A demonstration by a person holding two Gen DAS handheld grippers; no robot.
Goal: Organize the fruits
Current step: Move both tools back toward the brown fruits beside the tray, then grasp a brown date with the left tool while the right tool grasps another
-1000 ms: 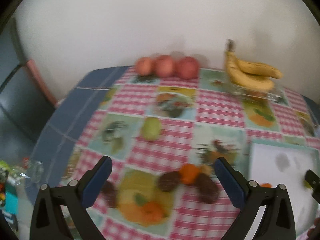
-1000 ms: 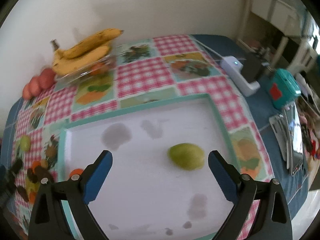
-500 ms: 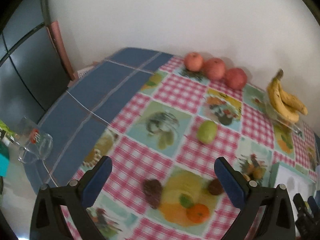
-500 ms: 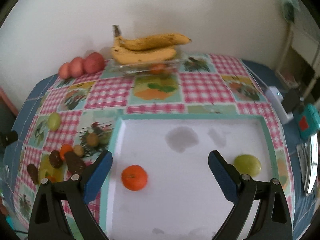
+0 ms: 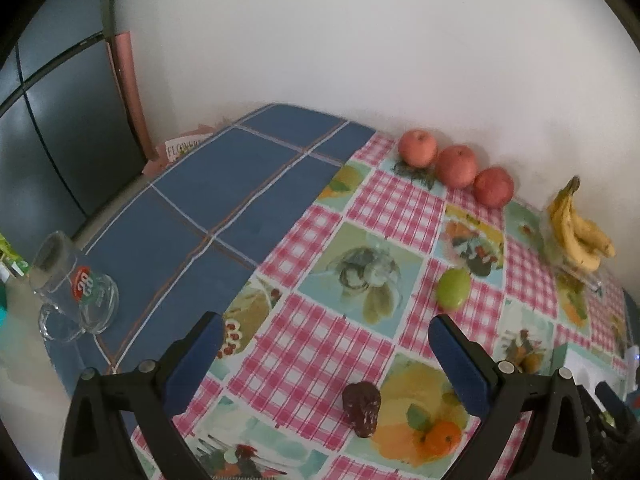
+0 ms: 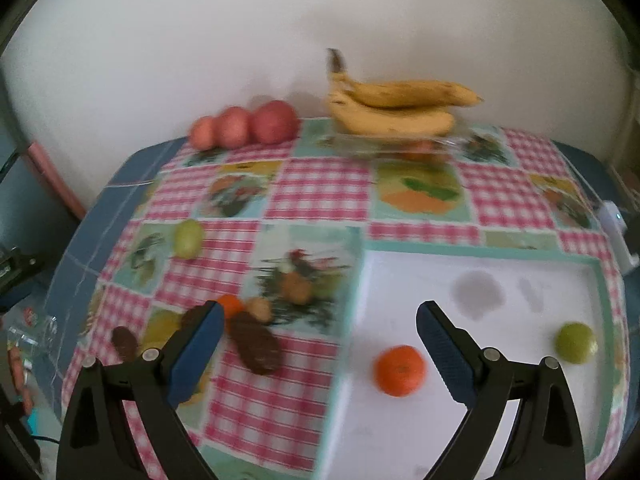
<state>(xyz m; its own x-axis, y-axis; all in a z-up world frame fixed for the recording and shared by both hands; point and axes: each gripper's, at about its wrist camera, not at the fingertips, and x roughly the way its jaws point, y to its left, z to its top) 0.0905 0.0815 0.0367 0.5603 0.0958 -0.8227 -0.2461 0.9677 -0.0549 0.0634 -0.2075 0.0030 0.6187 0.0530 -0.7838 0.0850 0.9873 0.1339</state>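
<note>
Glossy checked tablecloth (image 5: 384, 216), clear glass mug (image 5: 74, 288), smooth white tray (image 6: 480, 304).

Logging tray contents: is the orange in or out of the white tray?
In. The orange rests on the white tray floor, inside its teal rim, apart from the green fruit.

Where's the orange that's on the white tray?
In the right wrist view, the orange sits on the white tray near its left edge, with a green fruit farther right.

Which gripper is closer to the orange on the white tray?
The right gripper. The orange sits on the tray between its open fingers. The left gripper is over the cloth, away from the tray.
</note>
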